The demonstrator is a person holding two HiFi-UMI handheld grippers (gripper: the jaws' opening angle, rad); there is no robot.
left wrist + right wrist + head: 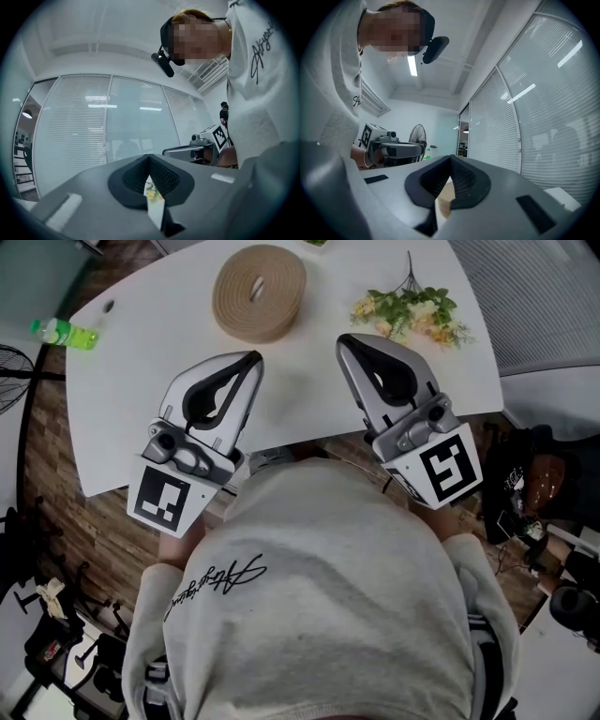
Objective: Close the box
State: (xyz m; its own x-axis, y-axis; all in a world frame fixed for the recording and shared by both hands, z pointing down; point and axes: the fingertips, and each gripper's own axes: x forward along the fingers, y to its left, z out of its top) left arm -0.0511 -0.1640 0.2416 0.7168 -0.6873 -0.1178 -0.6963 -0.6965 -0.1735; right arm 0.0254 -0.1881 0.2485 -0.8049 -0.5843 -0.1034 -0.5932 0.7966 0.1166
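A round tan box (260,292) with a slot-like mark on its top stands at the far side of the white table (131,390). Both grippers hover near the table's front edge, close to the person's chest and well short of the box. My left gripper (255,357) is shut with nothing in it; its tips (149,157) meet, and a sliver of the flowers (151,191) shows below them. My right gripper (343,339) is shut and empty too; in the right gripper view its tips (451,157) meet above a strip of the tan box (446,197).
A bunch of artificial flowers (412,313) lies on the table right of the box. A green bottle (66,333) lies at the table's left end. Beyond the table are glass walls with blinds, and a standing fan (417,136).
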